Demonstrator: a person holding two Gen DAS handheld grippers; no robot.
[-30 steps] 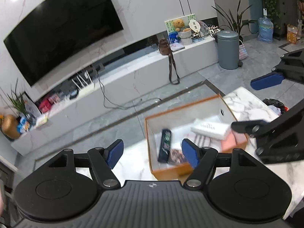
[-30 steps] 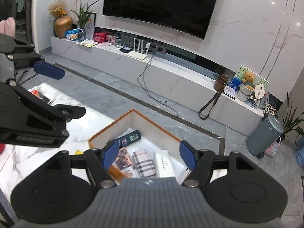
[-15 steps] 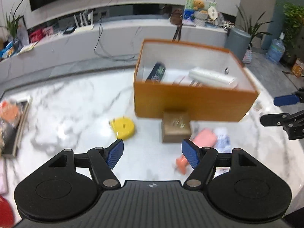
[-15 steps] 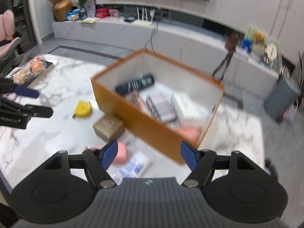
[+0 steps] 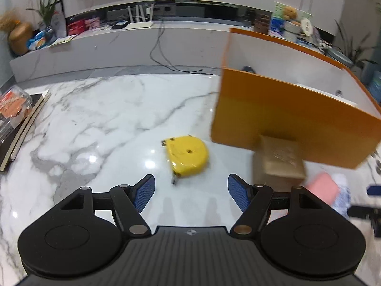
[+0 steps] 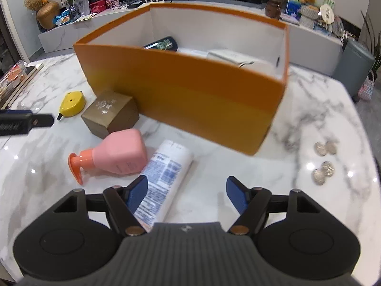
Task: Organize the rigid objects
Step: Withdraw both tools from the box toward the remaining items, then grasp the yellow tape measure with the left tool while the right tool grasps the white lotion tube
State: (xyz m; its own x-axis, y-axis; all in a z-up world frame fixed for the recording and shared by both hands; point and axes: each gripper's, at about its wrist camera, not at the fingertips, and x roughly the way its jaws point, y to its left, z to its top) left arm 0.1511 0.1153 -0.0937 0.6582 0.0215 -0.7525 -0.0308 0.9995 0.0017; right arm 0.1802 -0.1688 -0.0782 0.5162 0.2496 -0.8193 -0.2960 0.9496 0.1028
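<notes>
An orange box (image 6: 190, 90) (image 5: 293, 119) stands on the marble table (image 5: 107, 119) and holds a dark case (image 6: 162, 43) and white boxes (image 6: 228, 56). In front of it lie a yellow tape measure (image 5: 187, 155) (image 6: 71, 102), a gold-brown box (image 6: 110, 113) (image 5: 278, 159), a pink pump bottle (image 6: 119, 155) (image 5: 322, 189) and a white tube (image 6: 164, 176). My left gripper (image 5: 190, 191) hangs open just short of the tape measure. My right gripper (image 6: 187, 193) is open too, with the tube's near end beside its left finger. The left gripper's tip (image 6: 28, 120) shows at the right wrist view's left edge.
Several coins (image 6: 323, 159) lie on the table to the right of the orange box. A book with a plastic food pack (image 5: 14, 109) sits at the table's left edge. Behind the table runs a low white TV bench (image 5: 119, 40) with clutter, and a grey bin (image 6: 354, 59).
Both grippers have dropped from high above the box toward the table. The left one has levelled and swung left to face the tape measure. The right one now hovers by the tube.
</notes>
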